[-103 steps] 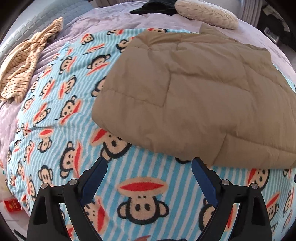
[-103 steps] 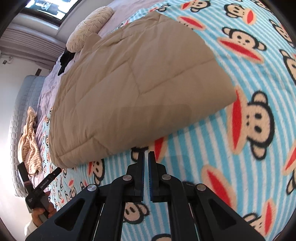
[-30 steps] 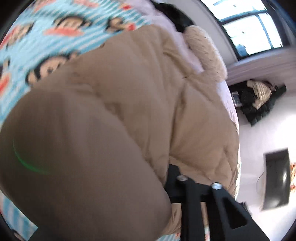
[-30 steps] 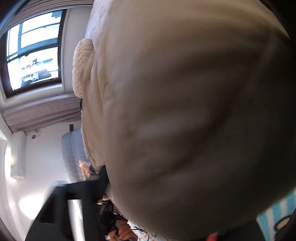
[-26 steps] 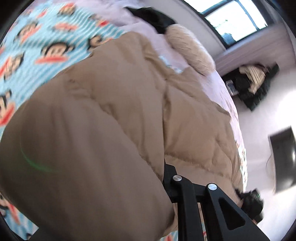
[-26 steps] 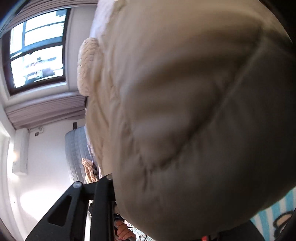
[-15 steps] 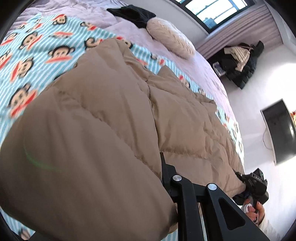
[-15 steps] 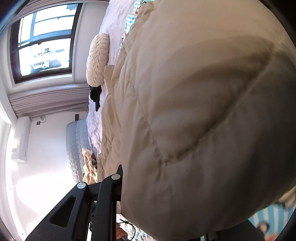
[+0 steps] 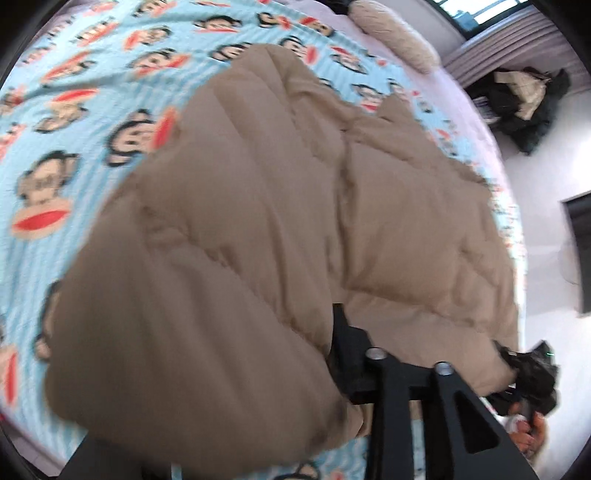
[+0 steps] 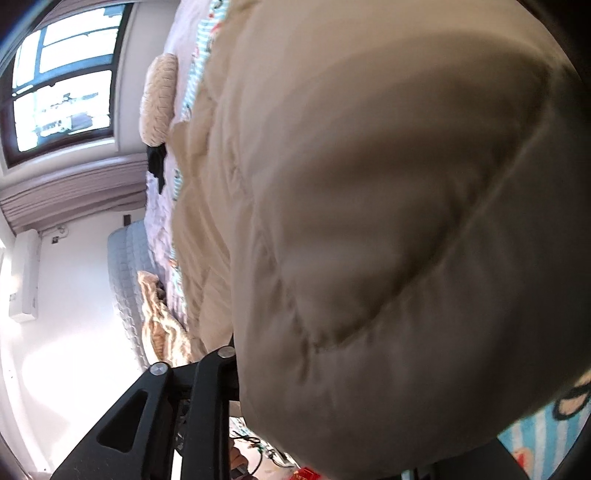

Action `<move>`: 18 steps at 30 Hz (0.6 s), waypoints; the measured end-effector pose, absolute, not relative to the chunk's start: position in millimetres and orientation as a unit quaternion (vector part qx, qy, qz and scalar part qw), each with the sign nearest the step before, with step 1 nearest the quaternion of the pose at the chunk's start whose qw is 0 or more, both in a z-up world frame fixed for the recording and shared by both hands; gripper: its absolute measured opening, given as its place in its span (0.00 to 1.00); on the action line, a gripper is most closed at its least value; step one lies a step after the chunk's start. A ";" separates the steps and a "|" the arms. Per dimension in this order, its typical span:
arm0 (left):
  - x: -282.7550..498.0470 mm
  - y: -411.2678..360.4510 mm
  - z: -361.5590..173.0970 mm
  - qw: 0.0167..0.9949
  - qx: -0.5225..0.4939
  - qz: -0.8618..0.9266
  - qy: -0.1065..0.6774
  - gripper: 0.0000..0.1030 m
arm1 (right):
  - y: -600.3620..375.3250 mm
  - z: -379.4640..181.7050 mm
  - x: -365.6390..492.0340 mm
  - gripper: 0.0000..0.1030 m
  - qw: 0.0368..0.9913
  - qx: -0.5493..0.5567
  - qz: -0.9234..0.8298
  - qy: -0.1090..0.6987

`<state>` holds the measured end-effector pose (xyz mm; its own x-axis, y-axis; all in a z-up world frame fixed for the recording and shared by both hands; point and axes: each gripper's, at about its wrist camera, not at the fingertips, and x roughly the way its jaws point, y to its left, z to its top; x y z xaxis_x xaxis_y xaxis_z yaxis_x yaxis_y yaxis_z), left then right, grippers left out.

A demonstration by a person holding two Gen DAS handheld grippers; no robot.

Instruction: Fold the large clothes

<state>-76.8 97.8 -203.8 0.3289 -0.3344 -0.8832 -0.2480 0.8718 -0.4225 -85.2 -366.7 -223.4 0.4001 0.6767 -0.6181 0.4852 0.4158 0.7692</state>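
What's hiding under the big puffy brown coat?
Under the tan puffer coat lies the blue monkey-print blanket, showing around its edges. Whatever sits beneath its middle is covered, as are both grippers' fingertips.

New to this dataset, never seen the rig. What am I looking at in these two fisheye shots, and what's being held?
No robot here: a person carries a handheld two-finger claw in each hand, each with a fisheye camera looking along its fingers. One picture is from the left claw, the other from the right claw. Both are clamped on a puffy tan quilted coat, which bulges over the lenses and hides most of the fingers. It is partly lifted off a monkey-print blanket on a bed. A cream pillow lies at the far end.
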 end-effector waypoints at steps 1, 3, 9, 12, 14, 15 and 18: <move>-82.4 97.5 -197.2 0.778 -0.236 -0.016 0.582 0.43 | -364.4 -220.4 -86.6 0.38 0.642 0.530 0.070 0.550; -95.7 101.5 -181.6 0.785 -0.208 -0.006 0.583 0.43 | -365.0 -207.0 -87.2 0.46 0.648 0.497 0.064 0.574; -133.7 127.0 -125.9 0.821 -0.150 0.045 0.549 0.43 | -366.6 -138.8 -99.2 0.38 0.711 0.349 0.085 0.604; -117.8 128.3 -116.6 0.828 -0.168 0.045 0.534 0.43 | -370.6 -104.3 -99.9 0.19 0.758 0.300 0.082 0.573; -100.7 122.6 -127.4 0.825 -0.174 0.034 0.536 0.43 | -371.4 -98.3 -95.7 0.19 0.773 0.286 0.065 0.562; -91.9 118.9 -138.8 0.823 -0.158 0.040 0.545 0.43 | -368.3 -99.3 -90.3 0.19 0.775 0.281 0.053 0.564; -69.7 116.3 -182.3 0.799 -0.141 0.066 0.582 0.43 | -366.7 -117.6 -71.2 0.19 0.782 0.226 0.018 0.581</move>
